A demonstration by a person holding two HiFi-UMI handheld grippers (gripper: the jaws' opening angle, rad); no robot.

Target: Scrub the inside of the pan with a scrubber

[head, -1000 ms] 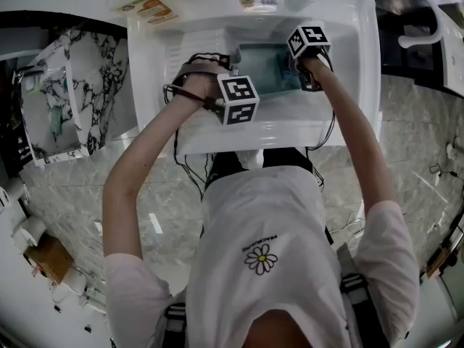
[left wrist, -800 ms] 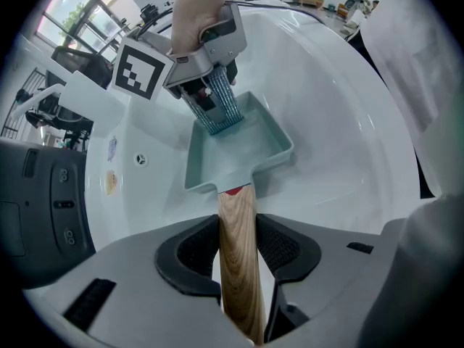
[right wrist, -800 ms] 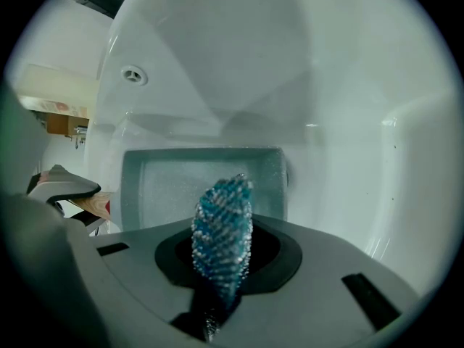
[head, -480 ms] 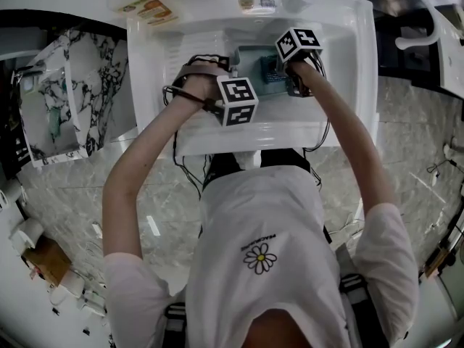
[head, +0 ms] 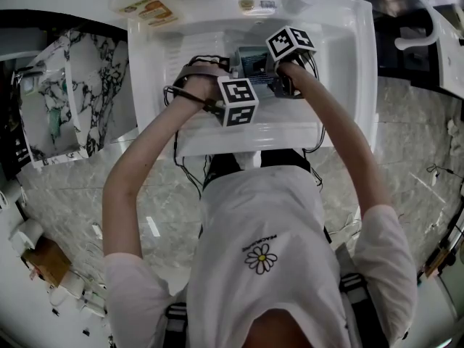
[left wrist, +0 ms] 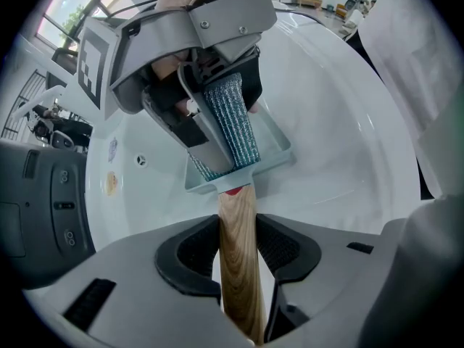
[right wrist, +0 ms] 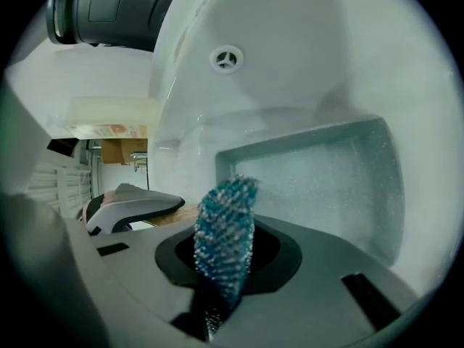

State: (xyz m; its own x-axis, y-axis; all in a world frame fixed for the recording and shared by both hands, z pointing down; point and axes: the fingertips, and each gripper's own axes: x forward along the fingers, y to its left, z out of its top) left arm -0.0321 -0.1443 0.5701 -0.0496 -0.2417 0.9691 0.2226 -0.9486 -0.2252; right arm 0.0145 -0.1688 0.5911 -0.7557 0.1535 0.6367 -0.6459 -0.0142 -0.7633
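Note:
A grey-green rectangular pan [left wrist: 274,145] lies tilted in the white sink [head: 348,64]. Its wooden handle [left wrist: 239,259] runs between the jaws of my left gripper [left wrist: 238,241], which is shut on it. My right gripper [right wrist: 225,256] is shut on a blue-and-white knitted scrubber [right wrist: 225,227]. In the left gripper view the scrubber [left wrist: 232,125] hangs over the pan's handle end. In the right gripper view the pan's speckled inside [right wrist: 326,180] lies just beyond the scrubber's tip; I cannot tell whether they touch. In the head view both marker cubes hide most of the pan [head: 250,58].
The sink's curved white walls surround the pan, with a round overflow hole [right wrist: 227,58] on the far wall. A printed packet [head: 148,9] lies on the counter at the back left. The person's arms reach over the sink's front rim [head: 246,140].
The right gripper has carried the scrubber leftward across the pan toward its handle end and tipped up somewhat. The left gripper and the handle have stayed put.

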